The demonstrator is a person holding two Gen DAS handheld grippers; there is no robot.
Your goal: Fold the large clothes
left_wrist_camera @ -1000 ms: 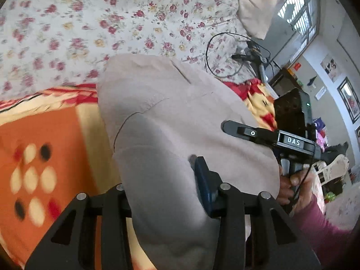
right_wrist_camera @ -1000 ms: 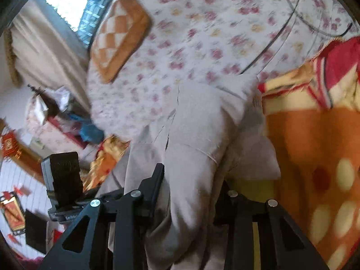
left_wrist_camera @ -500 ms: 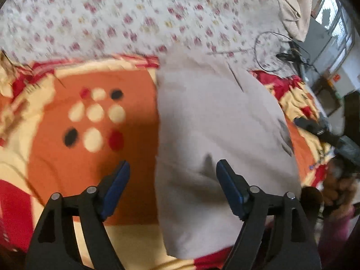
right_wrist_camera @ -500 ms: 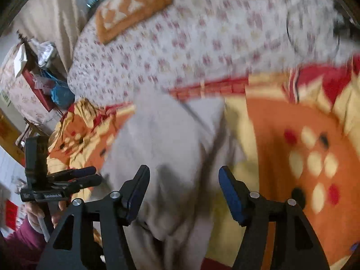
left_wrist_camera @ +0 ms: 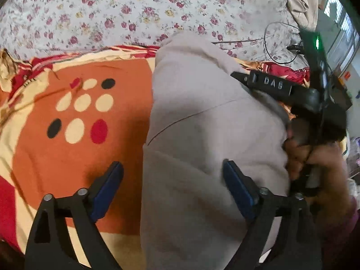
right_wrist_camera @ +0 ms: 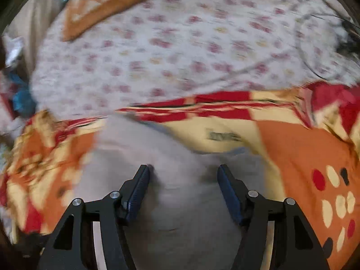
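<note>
Right, the biggest thing under my cameras is the bed, covered by a white floral sheet (left_wrist_camera: 126, 11) across the far side. Nearer to me, an orange, red and cream blanket (left_wrist_camera: 56, 157) with a cluster of cream, black and red ovals lies over it.

On top of that blanket lies the task's thing, a beige garment (left_wrist_camera: 202, 135). It is folded into a long, thick band running from the near edge of the left wrist view up to where the blanket meets the sheet. A curved seam crosses it about halfway. In the right wrist view the same cloth fills the lower middle, though that picture is smeared by motion.

At the far left of the right view an orange checked cushion (right_wrist_camera: 108, 2) rests on the sheet. At the far right of the left view a thin black cable (left_wrist_camera: 279, 45) loops over the sheet.

My left gripper (left_wrist_camera: 173, 168) points steeply down over the garment's left edge. Its jaws are opening and already stand wide. One blue pad is over the blanket, the other over the cloth, and neither pinches anything.

My right gripper (right_wrist_camera: 183, 172) is spread to a middling width above the garment, with cloth below the gap and nothing clamped. In the left view it reaches across the garment's right side from a hand (left_wrist_camera: 315, 164) at a purple sleeve (left_wrist_camera: 344, 231).
</note>
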